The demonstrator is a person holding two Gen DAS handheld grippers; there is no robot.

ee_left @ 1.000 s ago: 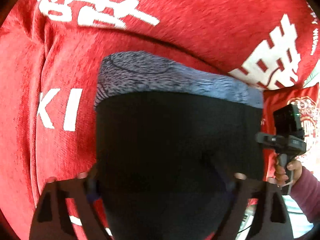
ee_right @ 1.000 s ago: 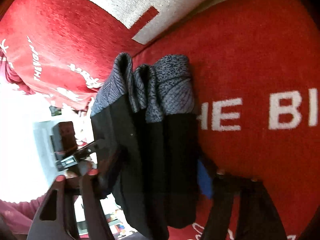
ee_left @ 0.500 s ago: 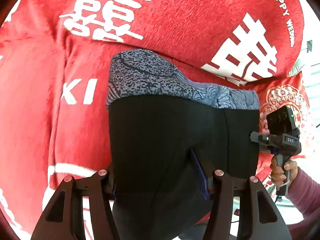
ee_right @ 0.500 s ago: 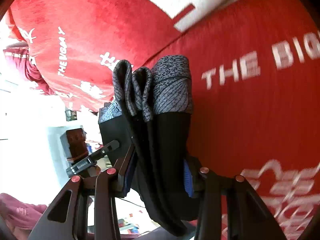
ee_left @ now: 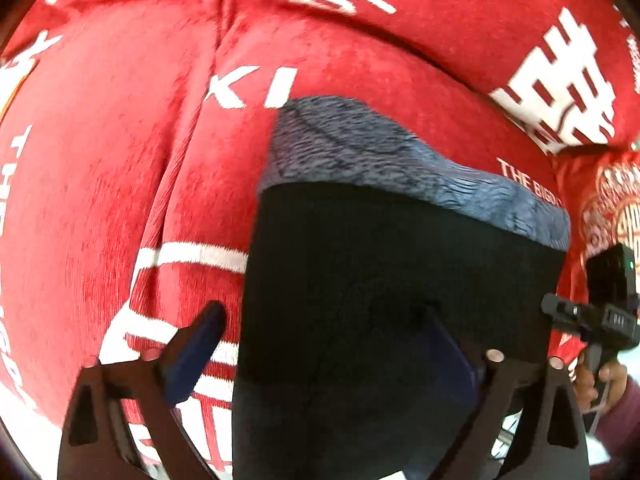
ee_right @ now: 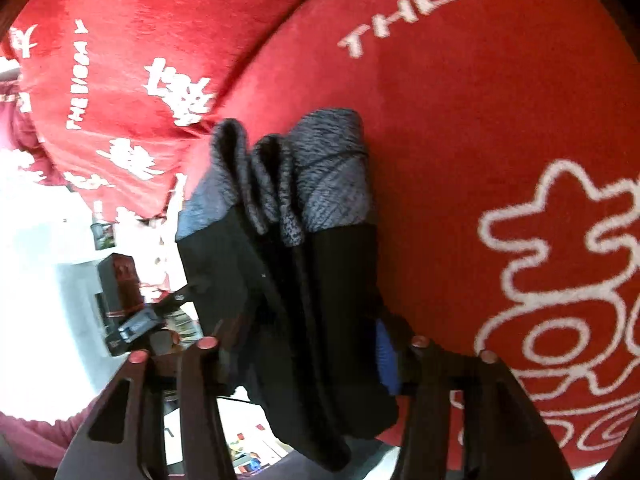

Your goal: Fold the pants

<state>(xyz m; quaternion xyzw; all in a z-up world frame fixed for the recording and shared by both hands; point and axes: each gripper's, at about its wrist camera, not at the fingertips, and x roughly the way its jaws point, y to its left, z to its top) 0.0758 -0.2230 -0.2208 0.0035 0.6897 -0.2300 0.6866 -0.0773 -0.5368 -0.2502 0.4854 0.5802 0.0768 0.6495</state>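
Red printed blanket (ee_left: 100,184) underneath. Folded black pants (ee_left: 392,300) on it. Left gripper (ee_left: 320,344) spread wide, one finger off cloth; right gripper (ee_right: 308,344) pinching bundle — release squarely, avoid dragging layers.

the folded pants (ee_left: 392,288) fill the middle of the left wrist view and block most of the way forward between the left gripper (ee_left: 324,336) fingers. bare red blanket (ee_left: 100,168) lies open to their left. the right gripper (ee_left: 600,320) crowds the pants' right edge.
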